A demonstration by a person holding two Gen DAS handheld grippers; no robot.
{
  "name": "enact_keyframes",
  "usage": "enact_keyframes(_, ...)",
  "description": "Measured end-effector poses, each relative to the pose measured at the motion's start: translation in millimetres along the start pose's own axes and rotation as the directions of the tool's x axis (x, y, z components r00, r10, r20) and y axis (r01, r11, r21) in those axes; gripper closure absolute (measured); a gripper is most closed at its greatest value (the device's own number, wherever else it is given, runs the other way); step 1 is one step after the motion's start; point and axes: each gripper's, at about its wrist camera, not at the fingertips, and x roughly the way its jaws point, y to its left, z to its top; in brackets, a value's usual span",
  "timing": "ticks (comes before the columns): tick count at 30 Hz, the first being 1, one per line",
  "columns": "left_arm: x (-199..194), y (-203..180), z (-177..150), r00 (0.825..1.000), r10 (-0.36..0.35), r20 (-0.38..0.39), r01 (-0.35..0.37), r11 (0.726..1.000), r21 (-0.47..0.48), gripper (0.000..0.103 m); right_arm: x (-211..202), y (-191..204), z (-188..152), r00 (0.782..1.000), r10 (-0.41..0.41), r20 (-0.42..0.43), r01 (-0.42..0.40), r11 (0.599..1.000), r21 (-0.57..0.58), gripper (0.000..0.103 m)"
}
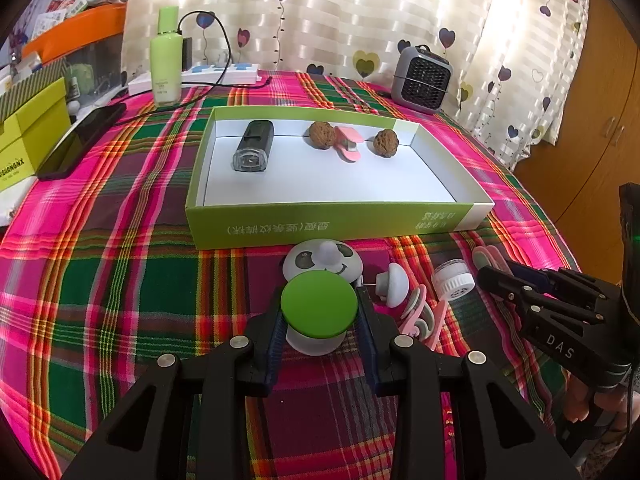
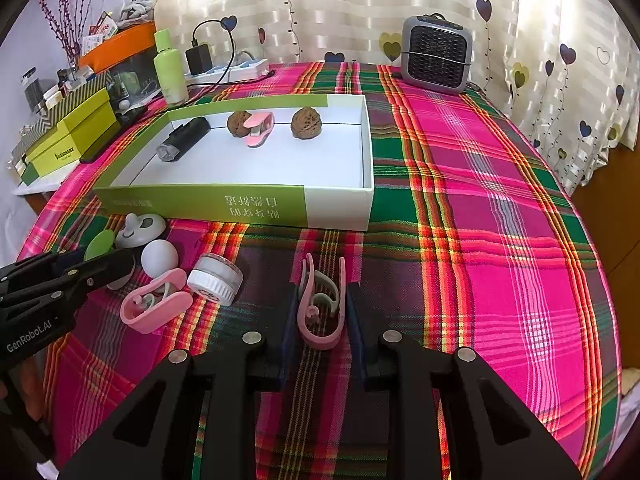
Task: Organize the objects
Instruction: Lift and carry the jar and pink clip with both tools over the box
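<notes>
My left gripper (image 1: 319, 300) is shut on a round green-topped piece (image 1: 319, 304) with a translucent base, on the plaid cloth just before a panda-faced white piece (image 1: 320, 260). My right gripper (image 2: 322, 292) is shut on a pink clip (image 2: 322, 308) that stands upright on the cloth between its pads. Between the grippers lie a white knob (image 2: 160, 258), another pink clip (image 2: 154, 304) and a small white jar (image 2: 216, 278). Behind them, a green-and-white box tray (image 1: 332, 224) holds a black device (image 1: 254, 146), two walnuts (image 1: 322, 134) (image 1: 386, 142) and a pink clip (image 1: 348, 144).
A green bottle (image 1: 166, 60), a power strip (image 1: 224, 74) with a cable and a black phone (image 1: 82, 140) sit at the back left, beside yellow-green boxes (image 1: 28, 136). A grey heater (image 1: 420, 78) stands at the back right. The table edge and a wooden cabinet (image 1: 592, 140) lie to the right.
</notes>
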Motion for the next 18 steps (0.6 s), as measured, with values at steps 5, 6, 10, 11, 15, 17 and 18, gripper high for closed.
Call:
enact_keyframes(5,0.9,-1.5,-0.2,1.0,0.0,-0.002,0.0,1.0,0.003,0.073,-2.6,0.4,-1.4,1.0,0.023,0.006,-0.023,1.0,0.011,0.079)
enact_keyframes(6,1.2,-1.7,-0.1,1.0,-0.002,-0.001,0.002,1.0,0.003,0.073,-3.2,0.2,-2.1,1.0,0.028,0.006,-0.028,1.0,0.013,0.079)
enact_keyframes(10,-0.4,-2.2,0.6,1.0,0.001,0.005,-0.001,1.0,0.006,0.073,-7.6,3.1,-3.5,0.999,0.05,0.013,-0.05,0.999,0.012,0.079)
enact_keyframes(11,-2.5,-2.6,0.4,1.0,0.002,0.008,-0.002,1.0,0.007,0.073,-10.0,4.0,-3.1,0.998,0.057,0.02,-0.057,0.998,0.009,0.079)
enact_keyframes(15,-10.4,-3.5,1.0,1.0,0.003,0.025,-0.003,1.0,0.011,0.073,-16.0,7.3,-1.0,0.997,0.066,0.033,-0.066,0.998,0.001,0.079)
enact_keyframes(17,-12.2,-3.9,0.7,1.0,0.004,0.027,-0.004,1.0,0.013,0.073,-17.7,9.1,-1.3,0.997,0.071,0.035,-0.071,0.997,-0.001,0.079)
enact_keyframes(18,-12.9,-4.0,0.5,1.0,0.004,0.028,-0.005,1.0,0.013,0.073,-18.2,9.8,-1.6,0.997,0.072,0.036,-0.072,0.997,-0.002,0.079)
